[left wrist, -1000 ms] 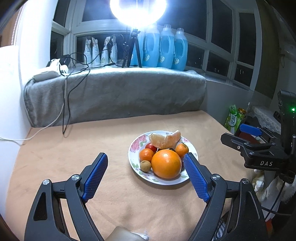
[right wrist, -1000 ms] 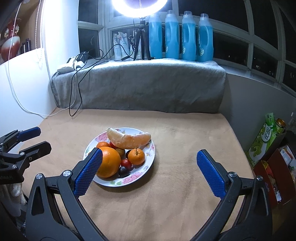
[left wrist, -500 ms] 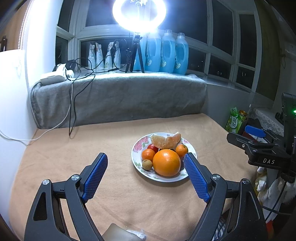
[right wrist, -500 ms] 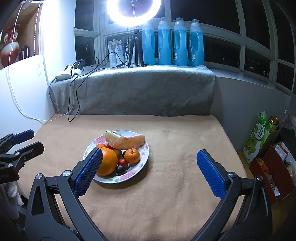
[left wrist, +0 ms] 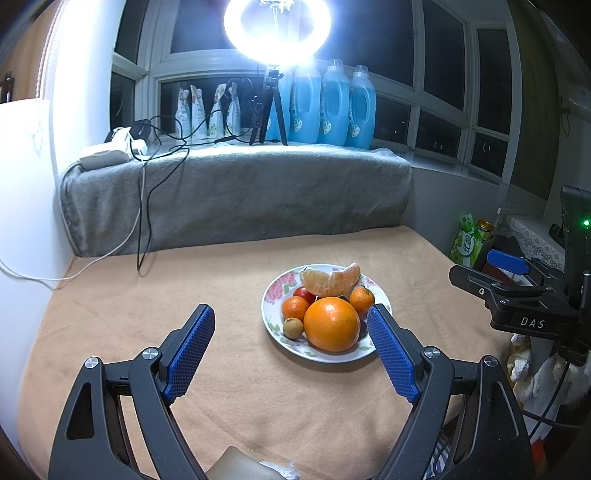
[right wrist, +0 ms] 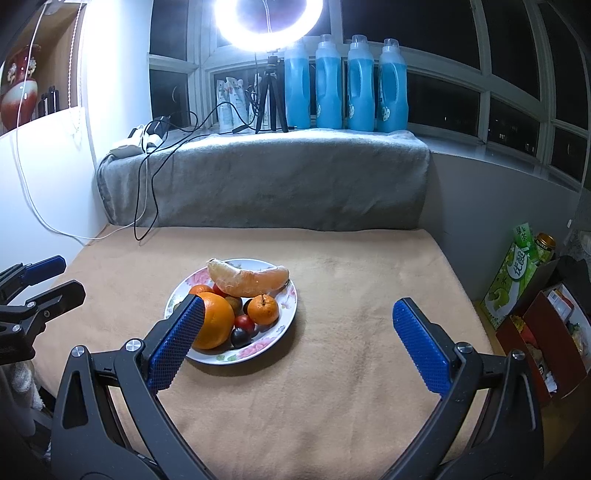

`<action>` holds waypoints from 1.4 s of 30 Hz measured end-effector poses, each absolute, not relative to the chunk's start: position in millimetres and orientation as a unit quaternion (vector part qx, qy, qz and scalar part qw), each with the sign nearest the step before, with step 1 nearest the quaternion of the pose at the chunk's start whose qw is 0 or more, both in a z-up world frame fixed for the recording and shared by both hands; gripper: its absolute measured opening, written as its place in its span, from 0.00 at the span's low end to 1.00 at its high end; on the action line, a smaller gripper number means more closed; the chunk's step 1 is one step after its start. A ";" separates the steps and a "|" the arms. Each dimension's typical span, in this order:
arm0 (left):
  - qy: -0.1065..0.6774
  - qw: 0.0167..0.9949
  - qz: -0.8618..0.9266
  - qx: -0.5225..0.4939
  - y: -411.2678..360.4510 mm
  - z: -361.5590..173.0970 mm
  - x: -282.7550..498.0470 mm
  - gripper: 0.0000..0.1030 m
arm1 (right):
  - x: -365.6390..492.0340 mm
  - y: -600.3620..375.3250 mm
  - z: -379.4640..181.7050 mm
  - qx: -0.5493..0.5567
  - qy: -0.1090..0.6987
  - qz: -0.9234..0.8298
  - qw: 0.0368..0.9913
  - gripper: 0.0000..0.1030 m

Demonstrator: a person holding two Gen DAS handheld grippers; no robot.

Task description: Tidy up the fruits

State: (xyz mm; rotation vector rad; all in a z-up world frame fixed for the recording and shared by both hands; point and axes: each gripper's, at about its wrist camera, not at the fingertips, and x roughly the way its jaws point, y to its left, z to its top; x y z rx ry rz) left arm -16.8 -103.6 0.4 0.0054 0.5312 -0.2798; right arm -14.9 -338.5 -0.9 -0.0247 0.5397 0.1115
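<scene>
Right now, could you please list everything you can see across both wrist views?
plate: 1, white with pink flowers, middle of the table, holds all the fruit
large orange: 1, orange, near side of plate
mandarins: 2, orange, beside large orange
pomelo wedge: 1, pale orange, far side of plate
cherry tomatoes: 2, red, among the fruit
dark round fruit: 1, dark purple, plate edge
small brown fruit: 1, tan, plate's left
table cloth: 1, beige
grey blanket: 1, window ledge
detergent bottles: 4, blue, ledge
ring light: 1, lit, on tripod
left gripper: open, blue pads
right gripper: open, blue pads
</scene>
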 end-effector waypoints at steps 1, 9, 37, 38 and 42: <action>0.261 0.955 -0.138 0.003 -103.6 0.4 -16.5 0.82 | -15.1 -338.8 -0.8 -0.012 0.266 0.055 0.962 1.00; 0.260 0.955 -0.140 0.003 -105.2 0.7 -18.1 0.82 | -15.2 -339.3 -1.0 -0.012 0.267 0.056 0.962 1.00; 0.259 0.956 -0.141 0.005 -107.9 3.3 -19.7 0.82 | -13.4 -339.8 -1.6 -0.013 0.267 0.057 0.962 1.00; 0.259 0.956 -0.141 0.005 -107.8 3.2 -19.7 0.82 | -13.8 -340.4 -1.6 -0.013 0.267 0.057 0.962 1.00; 0.259 0.956 -0.141 0.005 -108.3 3.3 -19.9 0.82 | -12.9 -338.9 -1.8 -0.012 0.267 0.056 0.962 1.00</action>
